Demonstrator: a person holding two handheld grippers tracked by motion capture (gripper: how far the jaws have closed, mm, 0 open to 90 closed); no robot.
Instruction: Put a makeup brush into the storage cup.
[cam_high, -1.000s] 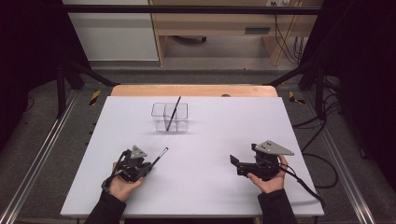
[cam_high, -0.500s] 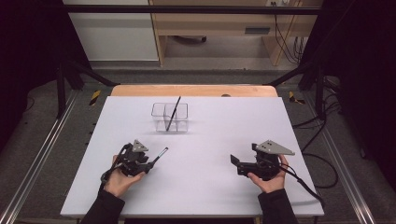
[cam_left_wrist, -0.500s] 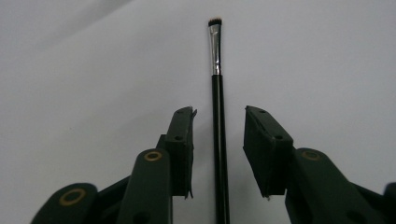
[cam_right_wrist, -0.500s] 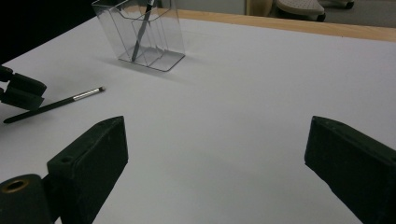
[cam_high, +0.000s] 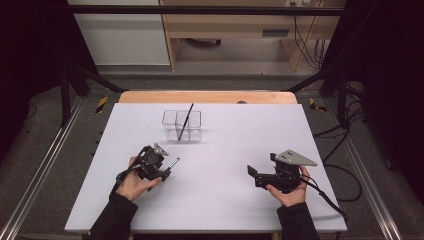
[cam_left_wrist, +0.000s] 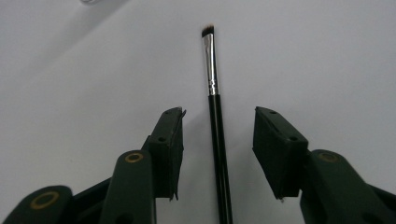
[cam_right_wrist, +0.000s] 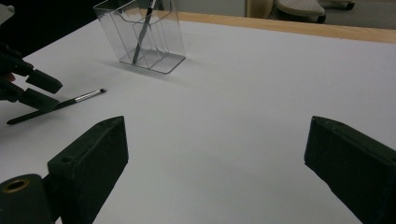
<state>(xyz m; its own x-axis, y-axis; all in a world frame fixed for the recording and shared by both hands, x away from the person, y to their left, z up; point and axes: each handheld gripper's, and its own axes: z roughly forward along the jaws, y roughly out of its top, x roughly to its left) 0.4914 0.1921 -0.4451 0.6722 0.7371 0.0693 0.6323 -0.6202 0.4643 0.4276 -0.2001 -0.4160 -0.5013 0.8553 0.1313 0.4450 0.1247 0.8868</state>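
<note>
From the high view, the clear organiser (cam_high: 181, 125) stands on the white table (cam_high: 225, 200) with a dark brush leaning in it. Nearer the person than the organiser and to its left, the left gripper (cam_high: 162, 172) sits over a second makeup brush (cam_high: 171, 163), of which just the silvery tip pokes out; the rest is covered by the gripper and hand. The right gripper (cam_high: 252, 176) rests well to the right of the organiser, nearer the person.

In the left gripper view, the makeup brush (cam_left_wrist: 215, 112) lies flat on the table between the jaws, which have just been opening; neither pad touches it, so it is released. Its handle end is cut off at the bottom edge.

In the right gripper view, the jaws stand wide apart with nothing between them. The organiser (cam_right_wrist: 144, 35) is beyond, its top cropped, and the makeup brush (cam_right_wrist: 70, 102) lies left of it, partly under the left gripper (cam_right_wrist: 42, 91).
</note>
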